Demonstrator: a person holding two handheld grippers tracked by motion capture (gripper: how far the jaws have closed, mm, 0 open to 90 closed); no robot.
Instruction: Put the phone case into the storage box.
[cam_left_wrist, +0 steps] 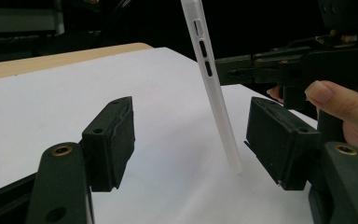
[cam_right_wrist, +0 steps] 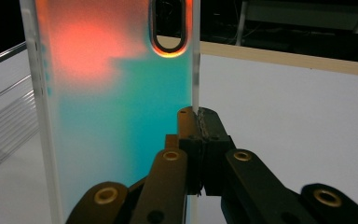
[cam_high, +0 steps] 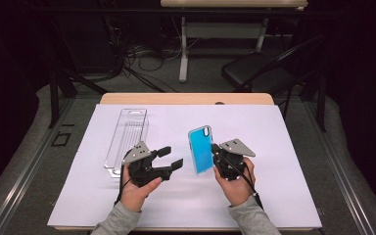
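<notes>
Right gripper clamped on phone case edge, left gripper spread wide, case top cropped.

Upright phone case edge-on between wide-apart jaws, on white sheet

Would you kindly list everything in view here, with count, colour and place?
Translucent blue plastic phone case: one, blue with frosted white edges, held upright on the sheet by its edge, centre-right.
Clear plastic packaging tray: one, transparent, lying on the sheet's left half, beyond the left gripper.
White sheet: one, white, covering most of the table.
Wooden table: one, light wood, its far edge showing.
Black folding chair: one, black, on the floor beyond the table, right.
Left gripper: one, black, jaws open beside the case.
Right gripper: one, black, jaws clamped on the case's edge.
Hands: two, grey sleeves, near edge.
</notes>
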